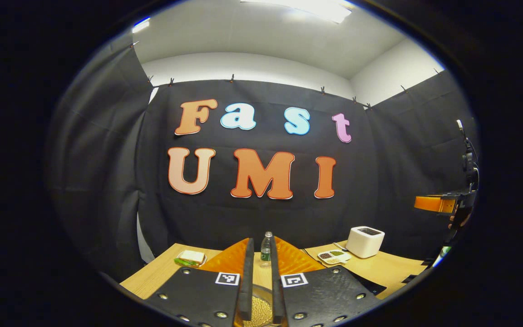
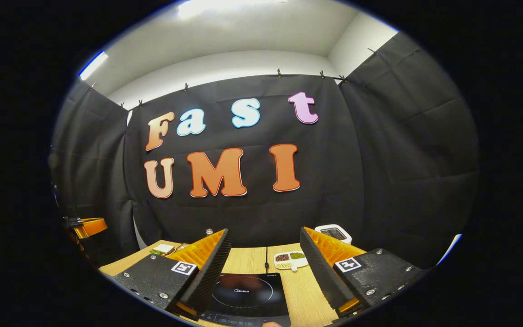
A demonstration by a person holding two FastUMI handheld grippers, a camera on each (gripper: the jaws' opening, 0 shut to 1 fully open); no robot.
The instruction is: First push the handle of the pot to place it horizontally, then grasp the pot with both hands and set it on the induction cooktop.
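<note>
Closest in the left gripper view, the left gripper (image 1: 259, 290) has its two fingers drawn almost together, leaving only a thin slit. Through that slit, low down, a bit of round, pale, dotted surface with a metal rim (image 1: 259, 310) shows; it may be part of the pot, but I cannot tell for sure, nor whether the fingers press on anything. Just past the fingertips a clear water bottle (image 1: 266, 249) stands upright on the wooden table (image 1: 161, 272). To its left lies a sandwich on a plate (image 1: 190, 258); to the right sits a small divided dish of beans and grains (image 1: 333, 257), and behind that a white toaster (image 1: 364, 241). At the far right edge the other gripper and the hand holding it (image 1: 452, 206) hang above the table.

In the right gripper view, the right gripper (image 2: 265, 265) has its fingers spread wide. Between them, flat on the table, lies the black induction cooktop (image 2: 248, 295), its top bare. Beyond it are the divided dish (image 2: 290, 260), the toaster (image 2: 334, 233) half hidden by the right finger, and the sandwich (image 2: 163, 249) at the left.
</note>
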